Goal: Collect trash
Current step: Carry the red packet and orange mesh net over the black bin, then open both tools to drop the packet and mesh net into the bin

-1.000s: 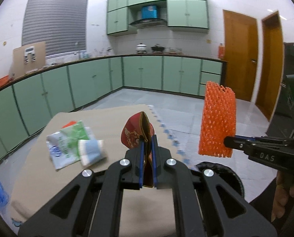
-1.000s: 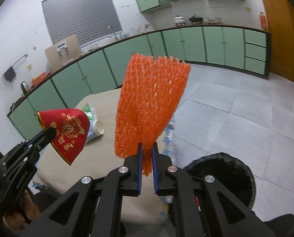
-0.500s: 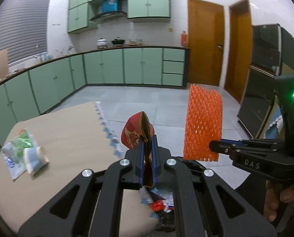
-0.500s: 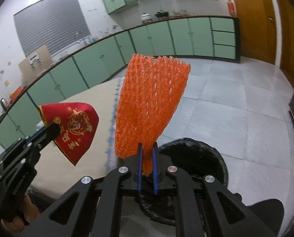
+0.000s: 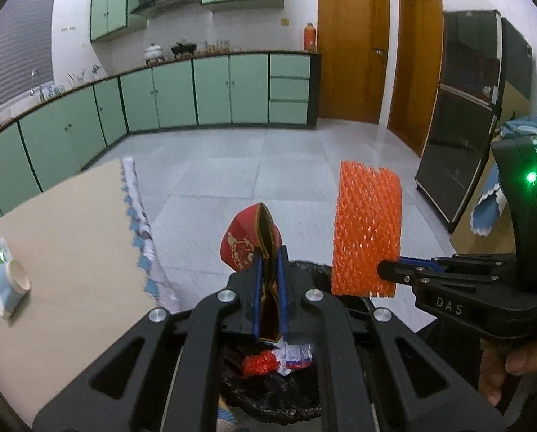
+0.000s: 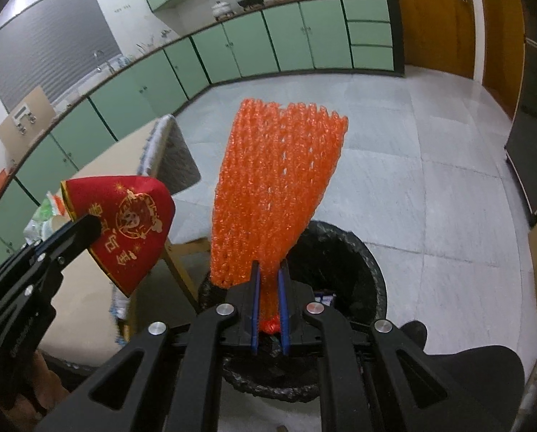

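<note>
Both grippers swung off the table; black-lined bin now directly beneath. Left gripper clenched on red packet, right gripper on orange foam net, net at 3 o'clock. Release likely next.

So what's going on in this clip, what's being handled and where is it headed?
A person is clearing trash with two handheld grippers. The left gripper is shut on a red pouch, and the right gripper is shut on an orange foam net. Both are held over a black-lined trash bin on the floor beside the table; neither piece is released. A cup and wrappers remain on the table.
</note>
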Tool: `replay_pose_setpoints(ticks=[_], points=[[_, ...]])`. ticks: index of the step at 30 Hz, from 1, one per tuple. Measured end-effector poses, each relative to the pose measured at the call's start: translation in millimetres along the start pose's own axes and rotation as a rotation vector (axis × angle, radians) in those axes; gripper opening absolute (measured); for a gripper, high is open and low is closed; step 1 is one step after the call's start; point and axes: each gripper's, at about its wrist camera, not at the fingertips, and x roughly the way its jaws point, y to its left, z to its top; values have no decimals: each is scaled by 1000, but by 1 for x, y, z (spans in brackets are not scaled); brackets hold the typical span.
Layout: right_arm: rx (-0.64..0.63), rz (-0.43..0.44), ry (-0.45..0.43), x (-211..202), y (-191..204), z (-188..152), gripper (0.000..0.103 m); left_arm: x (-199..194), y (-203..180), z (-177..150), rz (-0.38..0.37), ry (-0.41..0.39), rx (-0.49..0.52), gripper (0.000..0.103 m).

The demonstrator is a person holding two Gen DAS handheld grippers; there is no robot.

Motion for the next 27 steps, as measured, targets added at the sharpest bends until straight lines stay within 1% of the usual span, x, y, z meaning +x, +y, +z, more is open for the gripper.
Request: replay_pose_setpoints(ticks=[6,7,8,10,16,17,18,20,23,25,27], points=[[19,-34,90,31,-10,-3,10,32,-1,-10,-17,68,-13,8],[22,-37,96,33,-11,-4,11,36,-1,-11,-19,77,-15,9],[22,-43,106,36,-12,-4,16,38,-2,-11,-18,82,-17,12],[30,-44,109,37,-13,-5,19,44,-2,-13,-15,92,-17,14],[35,-57,121,43,-19,-4,19,60,-3,-18,-21,124,-26,18],[37,-58,121,44,-19,-4,20,61,-3,-19,-19,125,-29,21],[39,-58,121,44,-20,-4,20,62,-2,-20,-18,126,-31,22],[43,-58,120,45,-21,-4,23,64,-2,-21,-12,129,-35,22],[47,-54,114,42,-22,-3,24,67,0,-22,-11,137,-42,23],[48,-51,108,40,-22,-3,24,67,1,-22,-6,136,-46,26],[50,-48,103,38,-21,-2,24,67,2,-21,-2,132,-47,40]])
